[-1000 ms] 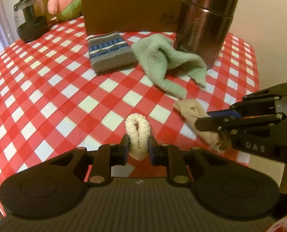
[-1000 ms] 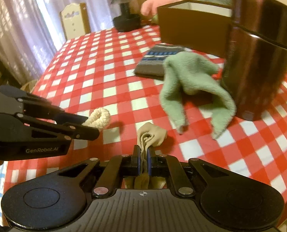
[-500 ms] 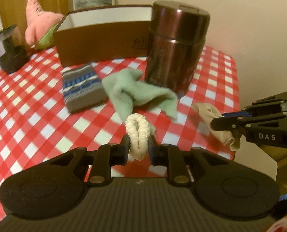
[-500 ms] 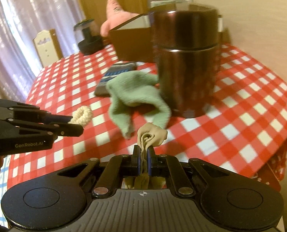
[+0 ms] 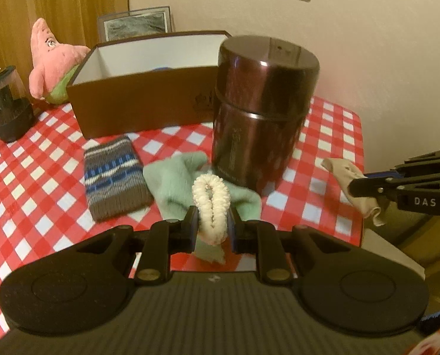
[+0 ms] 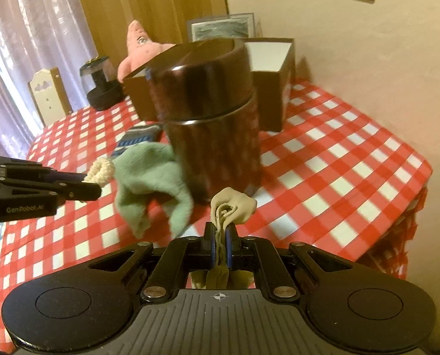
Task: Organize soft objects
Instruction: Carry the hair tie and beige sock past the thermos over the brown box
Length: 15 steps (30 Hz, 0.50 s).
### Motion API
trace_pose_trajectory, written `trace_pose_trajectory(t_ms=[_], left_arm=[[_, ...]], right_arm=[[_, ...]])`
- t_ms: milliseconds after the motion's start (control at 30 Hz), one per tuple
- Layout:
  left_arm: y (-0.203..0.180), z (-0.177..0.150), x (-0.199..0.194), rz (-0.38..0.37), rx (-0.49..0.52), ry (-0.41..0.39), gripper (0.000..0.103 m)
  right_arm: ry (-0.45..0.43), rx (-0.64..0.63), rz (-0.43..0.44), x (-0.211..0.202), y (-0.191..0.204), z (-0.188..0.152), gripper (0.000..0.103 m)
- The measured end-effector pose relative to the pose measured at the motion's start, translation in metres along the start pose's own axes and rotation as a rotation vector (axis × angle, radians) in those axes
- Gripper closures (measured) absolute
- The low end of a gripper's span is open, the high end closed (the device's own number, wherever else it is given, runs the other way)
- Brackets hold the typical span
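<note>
My left gripper (image 5: 211, 228) is shut on a cream scrunchie (image 5: 210, 204) and holds it in the air above the table; the scrunchie also shows in the right wrist view (image 6: 101, 171). My right gripper (image 6: 220, 238) is shut on a beige cloth (image 6: 234, 204), raised near the table's right edge; the cloth also shows in the left wrist view (image 5: 351, 183). A green towel (image 5: 175, 180) and a striped knit piece (image 5: 113, 180) lie on the checked tablecloth (image 5: 27, 183). An open brown box (image 5: 143, 100) stands behind them.
A tall dark canister (image 5: 261, 109) stands right of the towel, in front of the box. A pink plush star (image 5: 51, 59) leans at the box's left. A dark jar (image 5: 8, 109) stands at the far left. The wall (image 5: 368, 59) is behind.
Both grippers have risen and moved forward toward the canister and box, each carrying its item. The table items have stayed put.
</note>
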<state>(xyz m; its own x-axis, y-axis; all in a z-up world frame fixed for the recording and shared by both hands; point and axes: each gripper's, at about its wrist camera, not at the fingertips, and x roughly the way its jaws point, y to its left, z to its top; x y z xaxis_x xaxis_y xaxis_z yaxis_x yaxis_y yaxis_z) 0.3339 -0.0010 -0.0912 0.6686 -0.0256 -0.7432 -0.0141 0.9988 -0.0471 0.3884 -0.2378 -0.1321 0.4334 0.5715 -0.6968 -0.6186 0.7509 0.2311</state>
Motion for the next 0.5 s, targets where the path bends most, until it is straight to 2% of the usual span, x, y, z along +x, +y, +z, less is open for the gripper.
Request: trace_pose_trajectory(t_ms=[500], left_arm=[[0.009,0.050,0.013,0.080,-0.051,-0.067,0.085]], right_arm=[[-0.072,-0.046,0.002,0.007,-0.051,0.055,0.096]])
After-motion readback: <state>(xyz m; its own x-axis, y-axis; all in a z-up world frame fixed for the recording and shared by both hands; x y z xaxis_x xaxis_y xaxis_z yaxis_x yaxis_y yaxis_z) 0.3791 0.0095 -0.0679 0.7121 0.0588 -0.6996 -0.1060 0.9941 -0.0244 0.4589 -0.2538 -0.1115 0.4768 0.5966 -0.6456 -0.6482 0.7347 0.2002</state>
